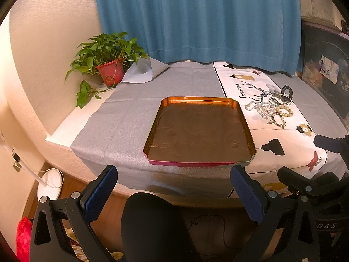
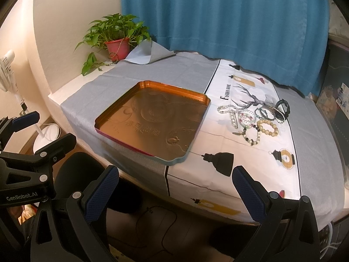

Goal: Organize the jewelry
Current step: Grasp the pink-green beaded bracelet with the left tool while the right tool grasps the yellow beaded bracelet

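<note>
Left wrist view first, reading from left to right: a potted plant stands in the far corner against the wall, a grey cloth covers the table, and on it near the front edge lies a shallow copper-coloured tray with nothing in it. Just beyond the tray's right side, on a white printed cloth, sits the jewelry, a loose cluster of beaded bracelets and darker bangles touching one another. The left gripper hangs off the table's front edge, short of the tray, its two blue-padded fingers spread wide with nothing between them. Right wrist view shows the same order: plant, tray, then the jewelry well clear of the tray's rim, with the right gripper also held back from the table edge, fingers wide apart and holding nothing. By the look of it the task is at its very start, no piece yet moved. The next move likely calls for the right gripper to reach forward over the printed cloth, settle on one bracelet at the cluster's near edge, and pinch a single strand without dragging its neighbours.
</note>
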A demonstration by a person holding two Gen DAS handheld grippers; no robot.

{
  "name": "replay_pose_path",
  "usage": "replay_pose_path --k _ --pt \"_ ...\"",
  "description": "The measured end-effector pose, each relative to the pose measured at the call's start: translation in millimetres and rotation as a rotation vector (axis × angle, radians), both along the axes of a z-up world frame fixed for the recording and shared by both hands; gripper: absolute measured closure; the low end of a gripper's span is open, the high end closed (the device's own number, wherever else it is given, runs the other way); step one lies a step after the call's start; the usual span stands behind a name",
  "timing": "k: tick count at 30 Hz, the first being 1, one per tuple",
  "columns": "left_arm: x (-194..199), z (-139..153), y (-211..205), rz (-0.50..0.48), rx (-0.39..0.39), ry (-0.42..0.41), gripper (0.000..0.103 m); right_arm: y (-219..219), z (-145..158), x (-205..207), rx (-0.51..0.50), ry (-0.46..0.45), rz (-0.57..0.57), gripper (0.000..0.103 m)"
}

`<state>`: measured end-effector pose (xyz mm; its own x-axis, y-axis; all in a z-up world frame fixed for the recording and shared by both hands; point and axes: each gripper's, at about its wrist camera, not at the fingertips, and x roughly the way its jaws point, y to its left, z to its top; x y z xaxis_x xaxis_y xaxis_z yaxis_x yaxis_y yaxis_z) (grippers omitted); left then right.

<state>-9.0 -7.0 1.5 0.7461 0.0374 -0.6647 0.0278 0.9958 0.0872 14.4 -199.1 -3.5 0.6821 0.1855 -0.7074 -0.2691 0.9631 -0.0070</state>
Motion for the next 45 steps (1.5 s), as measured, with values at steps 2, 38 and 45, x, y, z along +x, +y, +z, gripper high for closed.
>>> replay_pose_path --k 2,38,45 --pt "0 -1 0 0.0 0.001 0.003 0.0 0 -1 1 0.0 0.003 0.0 0.0" --pt "232 -43 -233 -0.358 0.134 0.274 0.0 -252 -112 245 0.019 0.113 -0.359 0.0" --pt "274 -81 -260 -0.412 0.2 0.367 0.013 -259 -120 248 -0.001 0.146 -0.358 0.0"
